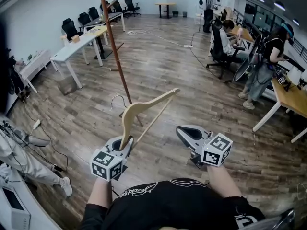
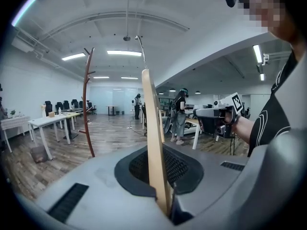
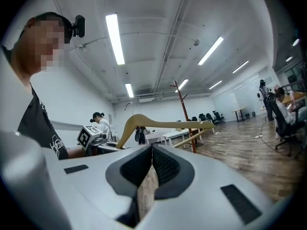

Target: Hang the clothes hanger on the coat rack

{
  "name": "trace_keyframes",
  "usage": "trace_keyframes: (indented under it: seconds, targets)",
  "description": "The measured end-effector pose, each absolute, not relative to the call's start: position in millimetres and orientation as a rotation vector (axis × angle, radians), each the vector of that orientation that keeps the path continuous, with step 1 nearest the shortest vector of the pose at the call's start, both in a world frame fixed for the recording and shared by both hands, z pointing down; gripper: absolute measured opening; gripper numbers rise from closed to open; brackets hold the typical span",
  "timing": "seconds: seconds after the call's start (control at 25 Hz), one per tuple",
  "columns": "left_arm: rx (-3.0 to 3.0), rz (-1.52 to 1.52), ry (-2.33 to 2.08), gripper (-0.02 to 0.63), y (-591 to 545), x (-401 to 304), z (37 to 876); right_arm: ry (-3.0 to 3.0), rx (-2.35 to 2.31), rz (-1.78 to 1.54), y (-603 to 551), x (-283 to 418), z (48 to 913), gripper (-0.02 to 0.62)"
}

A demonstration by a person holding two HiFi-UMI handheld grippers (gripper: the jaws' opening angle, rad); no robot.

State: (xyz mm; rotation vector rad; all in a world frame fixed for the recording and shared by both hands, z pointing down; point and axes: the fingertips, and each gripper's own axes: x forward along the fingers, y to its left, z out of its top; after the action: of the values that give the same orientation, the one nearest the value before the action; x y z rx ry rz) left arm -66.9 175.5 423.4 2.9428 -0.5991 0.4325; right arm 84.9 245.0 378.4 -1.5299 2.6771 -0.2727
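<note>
Left gripper (image 1: 125, 145) fingers pinched hanger (image 1: 144, 107) end; right gripper (image 1: 183, 131) fingers pressed together, empty; coat rack (image 1: 115, 47) stood beyond hanger.

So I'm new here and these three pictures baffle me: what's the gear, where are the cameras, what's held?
No robot: a person holds a hand-held gripper in each hand. One picture comes from a camera on their head, looking down; the other two from cameras riding on the grippers. The left hand-held gripper is shut on one end of a wooden clothes hanger. The right hand-held gripper is shut and empty. A brown coat rack stands ahead on the wood floor.
</note>
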Motion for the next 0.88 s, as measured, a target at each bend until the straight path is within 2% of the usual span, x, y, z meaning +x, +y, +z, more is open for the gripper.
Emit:
trace_keyframes:
  seconds: [0.36, 0.88]
  targets:
    - [3.046, 0.465, -0.547, 0.011, 172.2, 3.8, 404.2, 2.703, -1.480, -0.231, 233.2, 144.7, 368.0, 0.038]
    - [3.064, 0.445, -0.574, 0.011, 120.7, 19.4, 411.0, 2.727, -1.452, -0.201, 182.9, 165.0, 371.8, 0.040]
